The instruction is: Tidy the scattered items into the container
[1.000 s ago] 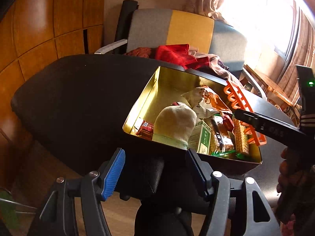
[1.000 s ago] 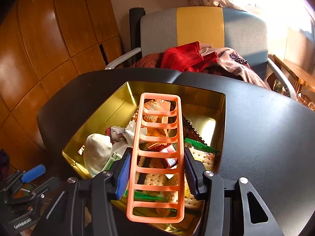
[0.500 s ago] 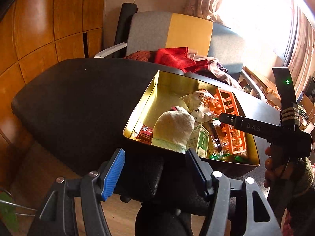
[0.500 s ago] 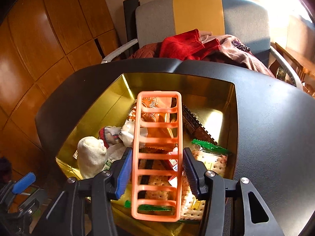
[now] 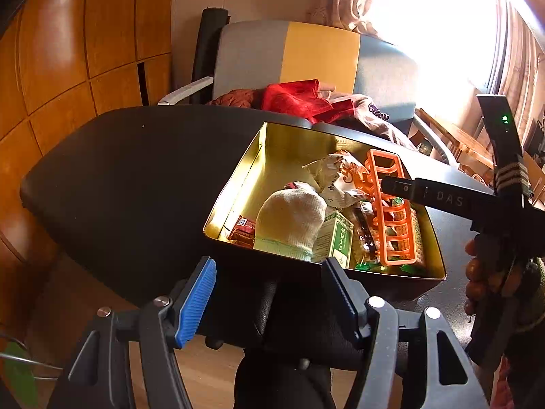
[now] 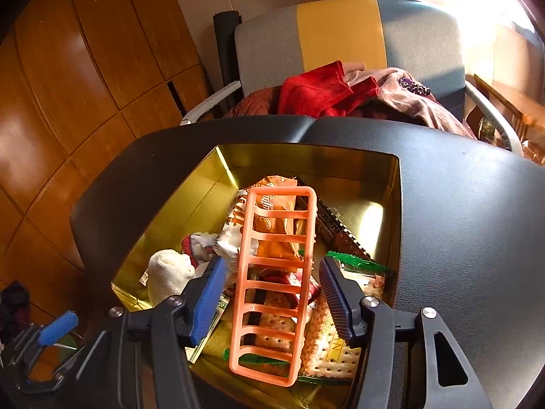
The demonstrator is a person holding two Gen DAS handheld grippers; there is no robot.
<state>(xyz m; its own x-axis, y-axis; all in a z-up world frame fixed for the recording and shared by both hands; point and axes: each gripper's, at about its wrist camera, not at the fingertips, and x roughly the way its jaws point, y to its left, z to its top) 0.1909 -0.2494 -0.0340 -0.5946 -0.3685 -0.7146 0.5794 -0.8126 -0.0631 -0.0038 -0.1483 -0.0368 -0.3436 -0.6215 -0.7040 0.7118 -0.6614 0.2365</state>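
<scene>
My right gripper (image 6: 272,293) jaws are opening around the orange plastic slotted rack (image 6: 272,286); it lies inside the gold metal tin (image 6: 306,156) on the black desk (image 6: 477,221), long axis pointing away from me. My left gripper (image 5: 269,300) hovers wide, empty.

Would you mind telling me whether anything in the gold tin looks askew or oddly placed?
Only the orange rack: it lies slanted atop the snack packets in the gold tin, not flat on the bottom. Nothing looks spilled or damaged.
</scene>
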